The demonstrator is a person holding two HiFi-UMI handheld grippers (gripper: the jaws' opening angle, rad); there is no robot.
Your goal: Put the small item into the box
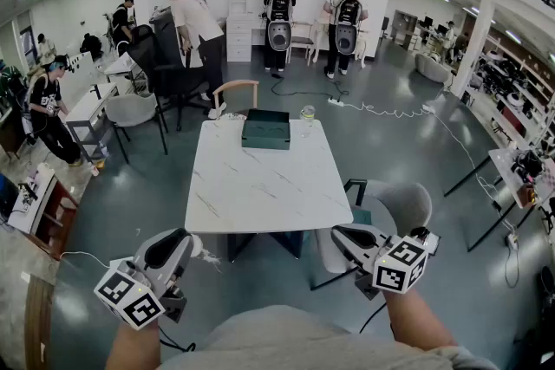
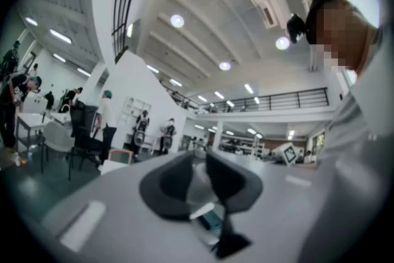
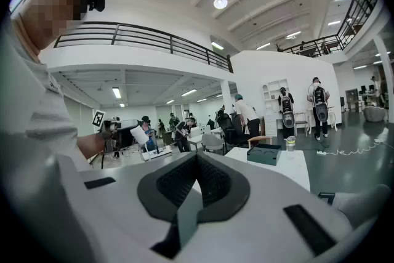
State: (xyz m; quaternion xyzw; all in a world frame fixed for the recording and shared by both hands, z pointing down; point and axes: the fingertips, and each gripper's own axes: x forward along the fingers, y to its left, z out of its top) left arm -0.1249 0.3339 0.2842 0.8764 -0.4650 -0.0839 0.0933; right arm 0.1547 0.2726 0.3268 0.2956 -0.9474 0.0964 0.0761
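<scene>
Green box (image 1: 265, 129) on the white table's (image 1: 260, 186) far edge.
Left tongs (image 2: 198, 161) pinch a small white item (image 3: 140, 133); right tongs (image 3: 197, 156) closed, empty.

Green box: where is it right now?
In the head view the green box sits at the far edge of the white table, near its middle, with a clear bottle just to its right.

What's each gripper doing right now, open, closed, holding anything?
Left gripper: closed on a small pale item.
Right gripper: closed, nothing between its jaws.
</scene>
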